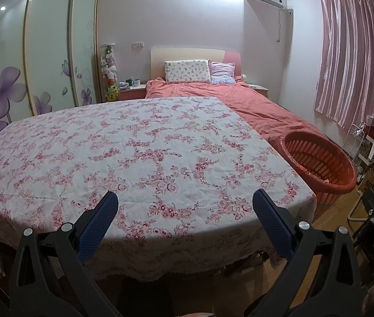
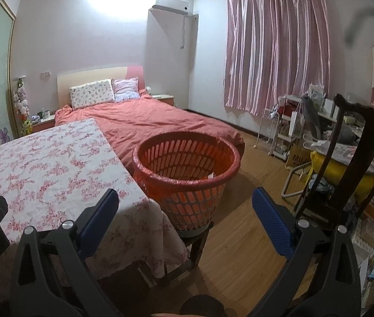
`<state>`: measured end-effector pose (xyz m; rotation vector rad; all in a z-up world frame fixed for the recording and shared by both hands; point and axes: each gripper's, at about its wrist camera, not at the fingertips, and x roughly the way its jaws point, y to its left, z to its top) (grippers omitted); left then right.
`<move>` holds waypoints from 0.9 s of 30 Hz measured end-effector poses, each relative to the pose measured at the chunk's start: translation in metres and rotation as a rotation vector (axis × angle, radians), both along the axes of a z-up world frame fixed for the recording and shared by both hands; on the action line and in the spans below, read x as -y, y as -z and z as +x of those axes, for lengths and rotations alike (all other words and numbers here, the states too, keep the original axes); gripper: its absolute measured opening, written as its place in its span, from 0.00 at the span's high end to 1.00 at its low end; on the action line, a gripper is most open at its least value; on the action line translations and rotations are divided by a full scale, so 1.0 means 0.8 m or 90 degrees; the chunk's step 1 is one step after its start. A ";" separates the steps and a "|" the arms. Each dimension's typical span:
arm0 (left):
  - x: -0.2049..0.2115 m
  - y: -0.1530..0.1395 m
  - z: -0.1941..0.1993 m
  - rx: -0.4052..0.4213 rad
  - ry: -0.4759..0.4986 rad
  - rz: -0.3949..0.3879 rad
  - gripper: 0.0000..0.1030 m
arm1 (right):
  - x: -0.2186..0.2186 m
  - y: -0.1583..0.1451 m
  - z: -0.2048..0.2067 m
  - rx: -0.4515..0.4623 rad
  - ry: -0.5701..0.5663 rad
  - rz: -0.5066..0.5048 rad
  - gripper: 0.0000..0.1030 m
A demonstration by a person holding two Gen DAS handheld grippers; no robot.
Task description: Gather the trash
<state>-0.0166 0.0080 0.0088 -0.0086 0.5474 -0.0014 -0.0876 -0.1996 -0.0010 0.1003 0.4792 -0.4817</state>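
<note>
Waiting bin: round orange slotted plastic basket (image 2: 187, 163), raised on a stool beside the floral-clothed table (image 1: 134, 145), handy for drops.
Trash: none visible on the cloth.
Left gripper (image 1: 185, 206): jaws spread, empty.
Right gripper (image 2: 185, 203): jaws spread, empty.

Left claw (image 1: 185, 203) wide open over the worktop (image 1: 134, 145), flat cloth ahead with nothing on it. Basket (image 2: 187, 158) sits just off the worktop's right edge, mouth up and unobstructed. Right claw (image 2: 185, 202) open facing it. Dark chair (image 2: 355, 137) and clutter crowd the right side; bed (image 2: 147, 116) behind the basket.
</note>
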 end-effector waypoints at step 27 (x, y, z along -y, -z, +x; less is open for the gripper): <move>-0.001 0.001 0.002 -0.003 -0.001 0.000 0.03 | 0.002 0.008 0.009 -0.030 -0.001 0.018 0.04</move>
